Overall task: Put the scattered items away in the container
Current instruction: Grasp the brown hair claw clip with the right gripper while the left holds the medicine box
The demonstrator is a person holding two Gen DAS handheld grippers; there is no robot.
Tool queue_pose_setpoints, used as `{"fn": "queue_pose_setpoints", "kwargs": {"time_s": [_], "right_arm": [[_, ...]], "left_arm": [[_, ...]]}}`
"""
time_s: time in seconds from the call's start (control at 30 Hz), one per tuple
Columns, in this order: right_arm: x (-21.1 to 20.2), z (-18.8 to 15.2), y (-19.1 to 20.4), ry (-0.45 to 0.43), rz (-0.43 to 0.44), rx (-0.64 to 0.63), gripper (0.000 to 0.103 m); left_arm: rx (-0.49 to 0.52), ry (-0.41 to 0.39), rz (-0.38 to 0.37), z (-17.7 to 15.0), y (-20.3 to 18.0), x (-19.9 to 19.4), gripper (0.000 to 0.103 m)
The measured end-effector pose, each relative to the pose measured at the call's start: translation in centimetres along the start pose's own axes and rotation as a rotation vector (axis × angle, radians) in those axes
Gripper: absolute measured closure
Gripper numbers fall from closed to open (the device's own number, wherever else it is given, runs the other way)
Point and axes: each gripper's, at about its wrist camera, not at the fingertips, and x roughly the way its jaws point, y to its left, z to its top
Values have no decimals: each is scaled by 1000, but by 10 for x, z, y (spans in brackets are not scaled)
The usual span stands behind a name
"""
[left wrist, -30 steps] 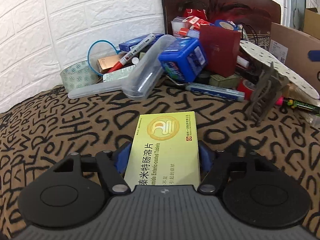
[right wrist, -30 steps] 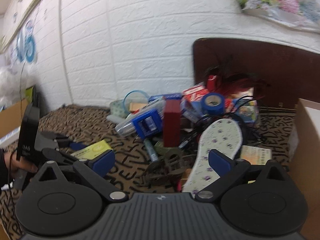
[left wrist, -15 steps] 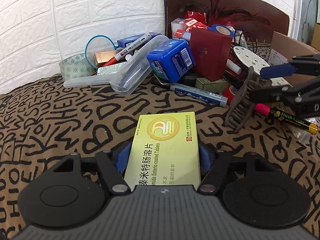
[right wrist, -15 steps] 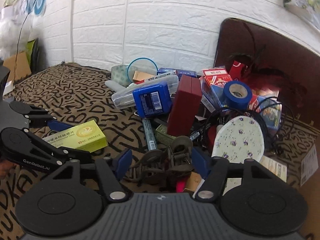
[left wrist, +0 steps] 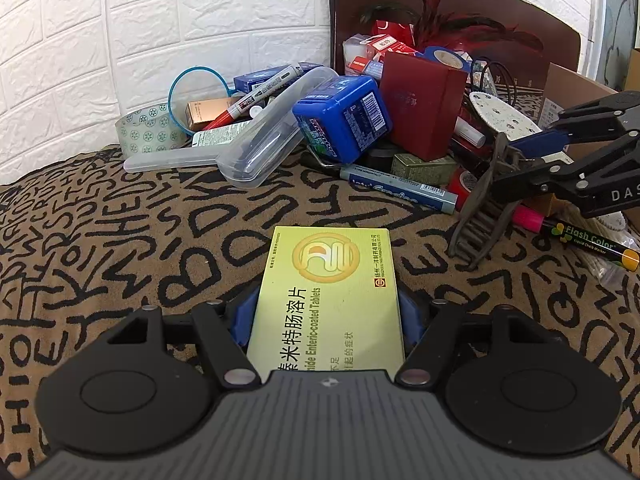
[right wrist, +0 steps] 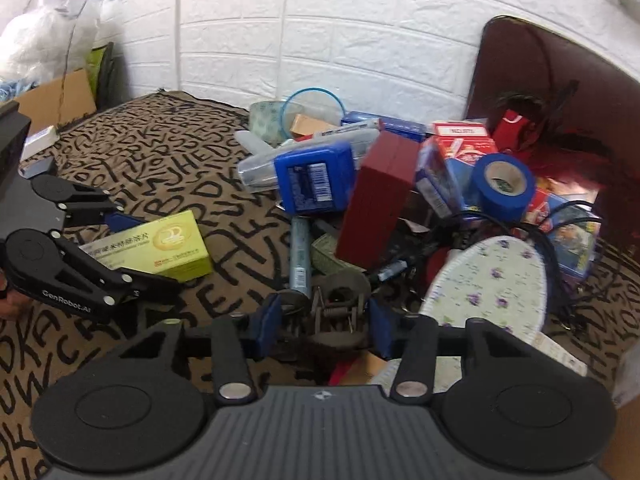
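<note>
While the right hand-held gripper (right wrist: pixel 324 324) is closing around the brown hair claw (right wrist: pixel 336 304) at the pile's edge, its curved shell could slip; the left hand-held gripper (left wrist: pixel 326 320) clamps the yellow tablet box (left wrist: pixel 328 292).

Your left wrist camera sits low and close over the patterned cloth (left wrist: pixel 120 264), looking toward the white brick wall (left wrist: pixel 160 20) and the clutter pile along it. Your right wrist camera looks down at that pile from its other side, nearer in. Both views share the blue box (left wrist: pixel 344 120) (right wrist: pixel 314 180), the dark red box (left wrist: pixel 420 108) (right wrist: pixel 376 196) and the yellow tablet box (left wrist: pixel 328 292) (right wrist: pixel 160 246).
</note>
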Motion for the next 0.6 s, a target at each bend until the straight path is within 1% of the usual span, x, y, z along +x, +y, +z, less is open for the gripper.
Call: {"fn": "queue_pose_setpoints", "kwargs": {"time_s": [0.03,0.07,0.1,0.17,0.27,0.4,0.6], "right_arm": [[-1,0,0,-1,-3,7,61],[-3,0,-1,-4,-14,16,75],[-6,-1,-1,-9,-29,21,75],[-12,-5,2,-27,-17,34,75],[-24,-8,10,-79,-29,23,75],[-38,-7,12,-123,-31,55,75],[-58,-2,14,-180,-48,70,75]], "left_arm": [[-7,-1,-1,0,0,0,35],[-17,-4,-1,1,0,0,35],[-27,-7,-1,1,-1,-1,35],[-31,-14,-2,2,-4,-2,36],[-23,-14,25,5,-11,-3,36],[-66,-74,24,13,-15,-19,36],[-66,-136,42,26,-21,-44,36]]}}
